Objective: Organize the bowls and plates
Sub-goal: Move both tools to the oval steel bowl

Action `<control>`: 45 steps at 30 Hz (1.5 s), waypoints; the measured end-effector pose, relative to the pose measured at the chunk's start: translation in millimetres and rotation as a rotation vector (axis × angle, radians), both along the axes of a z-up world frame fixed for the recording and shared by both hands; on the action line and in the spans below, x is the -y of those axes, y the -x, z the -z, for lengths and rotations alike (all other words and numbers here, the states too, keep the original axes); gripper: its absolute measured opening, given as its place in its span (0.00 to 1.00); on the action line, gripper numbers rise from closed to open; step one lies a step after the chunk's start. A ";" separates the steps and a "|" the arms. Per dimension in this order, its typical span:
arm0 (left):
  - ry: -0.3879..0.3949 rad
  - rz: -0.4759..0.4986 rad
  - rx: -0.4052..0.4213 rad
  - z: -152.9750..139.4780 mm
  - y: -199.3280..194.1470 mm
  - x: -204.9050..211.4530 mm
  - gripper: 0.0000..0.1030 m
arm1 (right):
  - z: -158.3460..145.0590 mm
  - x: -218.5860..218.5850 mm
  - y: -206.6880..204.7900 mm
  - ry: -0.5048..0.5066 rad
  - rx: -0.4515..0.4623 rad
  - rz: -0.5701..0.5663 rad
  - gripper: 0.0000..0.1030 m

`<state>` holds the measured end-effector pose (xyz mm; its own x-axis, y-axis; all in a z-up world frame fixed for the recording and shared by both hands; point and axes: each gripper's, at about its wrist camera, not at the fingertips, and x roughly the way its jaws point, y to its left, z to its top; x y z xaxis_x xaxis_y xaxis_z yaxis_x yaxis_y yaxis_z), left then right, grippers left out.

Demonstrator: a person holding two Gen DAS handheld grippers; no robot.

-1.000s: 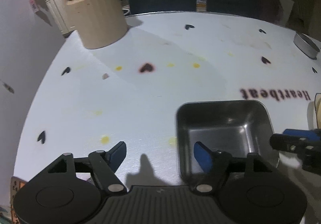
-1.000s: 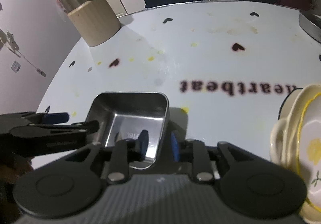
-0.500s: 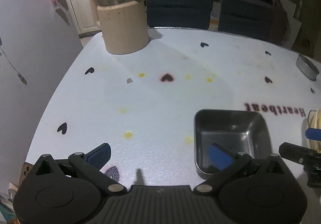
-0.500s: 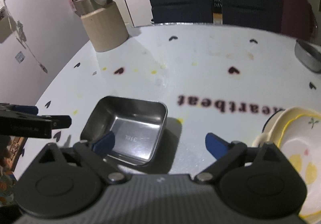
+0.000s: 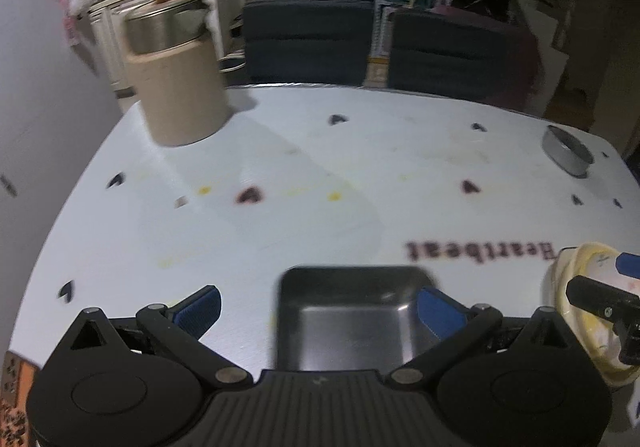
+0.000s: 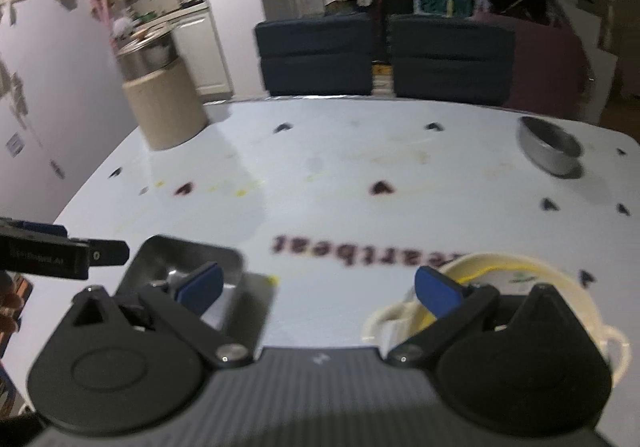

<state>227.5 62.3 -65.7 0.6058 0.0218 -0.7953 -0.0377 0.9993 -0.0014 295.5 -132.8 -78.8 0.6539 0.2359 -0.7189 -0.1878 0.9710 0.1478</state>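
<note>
A square steel tray (image 5: 348,311) sits on the white table near its front edge; it also shows in the right wrist view (image 6: 188,267). My left gripper (image 5: 320,307) is open and empty, raised above the tray. A cream ceramic bowl stack (image 6: 500,287) stands right of the tray, also in the left wrist view (image 5: 576,307). My right gripper (image 6: 320,287) is open and empty, raised between tray and bowls. A small round steel bowl (image 6: 550,147) sits at the far right, also in the left wrist view (image 5: 566,151).
A beige canister with a steel pot (image 5: 176,87) on top stands at the table's far left corner. Two dark chairs (image 5: 308,39) stand behind the table. The white tabletop (image 5: 320,175) carries heart prints and a "Heartbeat" print.
My right gripper let go of the tray's edge, opened wide and pulled back and up. My left gripper also drew back and shifted so the tray lies between its fingers.
</note>
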 end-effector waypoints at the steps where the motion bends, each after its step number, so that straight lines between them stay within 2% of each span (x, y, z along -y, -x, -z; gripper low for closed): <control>1: 0.003 0.011 0.002 0.1 -3.1 8.0 1.00 | -0.8 7.6 0.5 0.005 0.003 0.012 1.00; 5: 0.015 0.066 0.012 0.9 -15.5 41.4 1.00 | -3.3 39.1 3.4 0.047 0.022 0.060 1.00; 15: 0.053 0.163 0.042 4.2 -42.1 116.2 1.00 | -2.8 120.2 11.0 0.052 0.045 0.205 1.00; 24: 0.128 0.218 0.065 5.4 -67.9 172.4 1.00 | 6.2 179.6 -13.3 0.033 0.031 0.355 1.00; 35: 0.166 0.284 0.101 16.4 -140.6 235.1 1.00 | 34.2 242.0 -61.2 -0.077 0.029 0.570 1.00; 41: 0.149 0.311 0.132 19.8 -186.9 261.1 1.00 | 49.8 262.8 -93.4 -0.183 0.020 0.609 1.00; 45: 0.179 0.331 0.133 23.7 -219.9 276.8 0.98 | 59.0 274.5 -119.6 -0.280 0.018 0.630 0.97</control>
<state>447.3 -214.4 -89.4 0.6549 -0.3237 -0.6829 0.2988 0.9409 -0.1595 415.0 -407.3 -137.8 0.7388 -0.0177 -0.6737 0.3949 0.8214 0.4116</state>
